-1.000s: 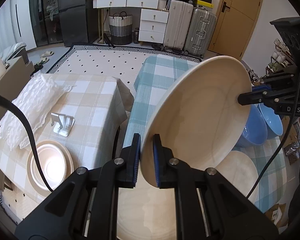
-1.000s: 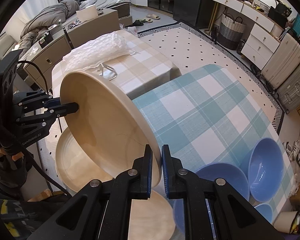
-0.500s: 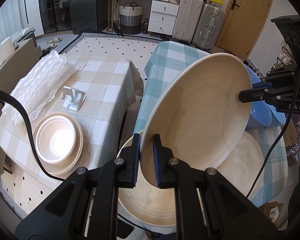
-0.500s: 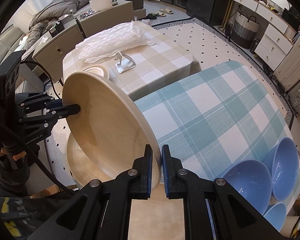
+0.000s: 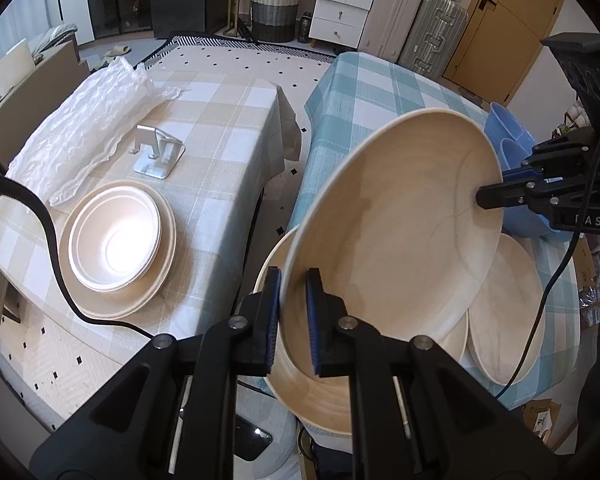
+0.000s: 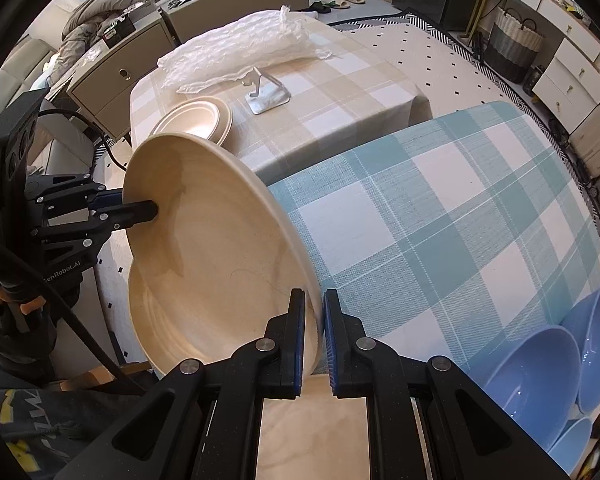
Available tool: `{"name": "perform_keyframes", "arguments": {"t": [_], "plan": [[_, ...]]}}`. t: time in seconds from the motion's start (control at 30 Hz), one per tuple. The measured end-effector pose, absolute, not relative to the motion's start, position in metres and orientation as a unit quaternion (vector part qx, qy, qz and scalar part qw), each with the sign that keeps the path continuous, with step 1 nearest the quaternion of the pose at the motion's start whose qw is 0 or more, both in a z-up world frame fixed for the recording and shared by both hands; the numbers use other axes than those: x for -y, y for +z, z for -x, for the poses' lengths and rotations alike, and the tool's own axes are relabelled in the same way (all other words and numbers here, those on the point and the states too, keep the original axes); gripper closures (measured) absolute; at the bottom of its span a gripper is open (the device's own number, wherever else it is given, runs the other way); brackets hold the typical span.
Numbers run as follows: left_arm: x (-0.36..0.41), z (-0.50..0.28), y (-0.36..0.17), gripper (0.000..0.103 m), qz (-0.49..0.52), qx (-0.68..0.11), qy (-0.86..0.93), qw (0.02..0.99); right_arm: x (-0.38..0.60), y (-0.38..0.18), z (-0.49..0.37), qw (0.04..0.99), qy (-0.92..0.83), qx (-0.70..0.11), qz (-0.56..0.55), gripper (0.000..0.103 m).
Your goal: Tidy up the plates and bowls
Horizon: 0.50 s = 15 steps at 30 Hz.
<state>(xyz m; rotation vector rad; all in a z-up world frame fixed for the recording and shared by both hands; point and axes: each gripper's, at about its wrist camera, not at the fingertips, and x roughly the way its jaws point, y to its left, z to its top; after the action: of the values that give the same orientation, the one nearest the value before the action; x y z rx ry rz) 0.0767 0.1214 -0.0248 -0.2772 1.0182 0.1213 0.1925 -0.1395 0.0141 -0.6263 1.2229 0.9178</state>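
Since 1 second back: both grippers have sunk with the wooden bowl (image 5: 396,232), and more of the beige table and its stack of pale dishes (image 5: 116,236) now shows in the left wrist view; the tilt of the bowl is little changed.

Left gripper (image 5: 292,312): jaws clamped on the bowl's rim at the 7 o'clock edge, 1 pad inside, 1 outside. Right gripper (image 6: 314,332): likewise pinched on the opposite rim, seen at 3 o'clock in the left view.

Bowl held in the air, tipped steeply on edge, above a second wooden bowl (image 5: 304,388) at the near edge of the blue-checked table (image 6: 440,208). A flat wooden plate (image 5: 504,312) lies just beside that lower bowl, at 4 o'clock.

Handling, as judged: wide, stiff, turned wood, smooth finish. Probably moderate weight, enough to want 2 grips. The rim is thin and could slip between the pads if it twists. Opposite rim points are the sensible hold. Not brittle like china, but a drop could chip it.

Surface: soft checked cloths over 2 tables, a narrow gap between them. Blue bowls (image 6: 548,372) cluster at 4 o'clock in the right view. On the beige table, a sheet of bubble wrap (image 5: 80,128) and a small metal stand (image 5: 156,156). Beyond: dotted rug, drawers, suitcases, a basket.
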Motion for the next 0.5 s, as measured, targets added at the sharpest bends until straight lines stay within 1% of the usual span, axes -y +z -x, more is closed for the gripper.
{"name": "perform_keyframes", "arguments": {"t": [0.5], "plan": [[-0.137, -0.072, -0.072, 0.091, 0.150, -0.506, 0.058, 0.848, 0.124, -0.034, -0.190, 0.649, 0.408, -0.574, 0.288, 0.093]]}}
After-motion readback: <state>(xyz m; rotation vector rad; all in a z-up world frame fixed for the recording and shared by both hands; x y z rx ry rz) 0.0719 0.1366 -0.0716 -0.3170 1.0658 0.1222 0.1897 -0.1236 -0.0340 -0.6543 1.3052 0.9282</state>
